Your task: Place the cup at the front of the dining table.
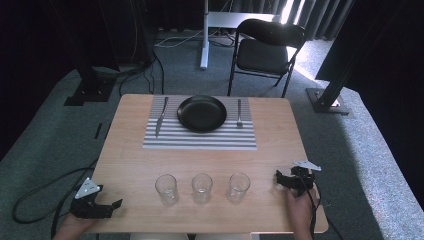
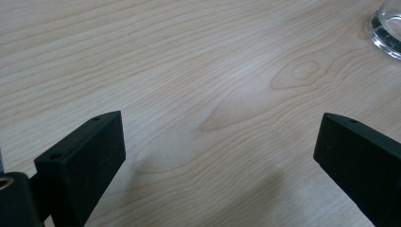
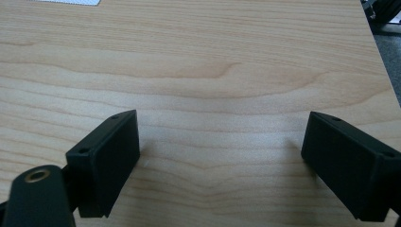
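Three clear drinking glasses point(image 1: 202, 188) line the lower middle of the frame on your pale wooden surface point(image 1: 130, 165); your left gripper point(image 1: 116, 204) and right gripper point(image 1: 278, 177) flank them, fingers apart, holding nothing.

This is looking like a recording studio or lab: black curtains point(image 1: 50, 35) are hanging around, cables point(image 1: 145, 70) are lying on grey carpet point(image 1: 350, 145).
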{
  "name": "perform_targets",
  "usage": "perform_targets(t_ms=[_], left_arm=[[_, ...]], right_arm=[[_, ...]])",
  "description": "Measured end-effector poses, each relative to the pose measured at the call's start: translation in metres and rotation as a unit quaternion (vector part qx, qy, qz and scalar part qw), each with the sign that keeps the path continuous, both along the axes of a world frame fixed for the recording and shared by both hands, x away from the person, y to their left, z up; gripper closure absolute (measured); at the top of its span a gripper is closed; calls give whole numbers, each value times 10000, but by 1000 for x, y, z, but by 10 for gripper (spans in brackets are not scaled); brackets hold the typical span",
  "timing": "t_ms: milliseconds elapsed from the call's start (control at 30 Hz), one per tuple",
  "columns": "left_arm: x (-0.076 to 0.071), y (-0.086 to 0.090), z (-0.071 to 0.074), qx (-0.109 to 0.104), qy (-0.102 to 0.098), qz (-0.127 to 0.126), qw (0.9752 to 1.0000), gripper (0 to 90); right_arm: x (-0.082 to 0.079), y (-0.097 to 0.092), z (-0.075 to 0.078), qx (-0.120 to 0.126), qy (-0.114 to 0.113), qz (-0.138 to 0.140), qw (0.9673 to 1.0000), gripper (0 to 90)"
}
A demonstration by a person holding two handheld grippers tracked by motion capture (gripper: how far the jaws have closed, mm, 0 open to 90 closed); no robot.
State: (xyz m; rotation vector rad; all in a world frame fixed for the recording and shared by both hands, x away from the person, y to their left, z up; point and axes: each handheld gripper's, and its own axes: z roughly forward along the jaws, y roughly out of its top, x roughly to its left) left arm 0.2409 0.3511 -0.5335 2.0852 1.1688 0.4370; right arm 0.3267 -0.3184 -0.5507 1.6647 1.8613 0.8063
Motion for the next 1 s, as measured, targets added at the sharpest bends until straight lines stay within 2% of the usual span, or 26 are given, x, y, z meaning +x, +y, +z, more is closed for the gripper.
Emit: perform_targets(t_ms=[67,100,167,300,467,533,700,833,1000], left_arm=[[0,-3,1,36,-21,-59,10000,34],[0,-4,2,-14,17,-107,9999,35],[0,-7,3,63,-31,-95,9999,34],[0,-9,5,-46,13,-238,9997,35],[-2,-12,16,-277,-84,-413,9987,34],[-2,-15,20,-276,-159,-443,9985,35],[-1,-25,24,-210,-186,-618,9977,34],[-1,-30,32,-293,-272,-748,9964,35],[0,-36,38,-254,-255,-886,9954,45]], right_arm=[[0,0,0,-2,2,0,10000,117],[0,0,0,0,0,0,10000,117],[0,0,0,0,1,1,10000,117],[0,0,0,0,1,1,10000,117],[0,0,0,0,0,0,10000,117],[0,0,0,0,1,1,10000,117],[0,0,0,0,1,0,10000,116],[0,0,0,1,1,0,10000,117],[0,0,0,0,0,0,10000,117]])
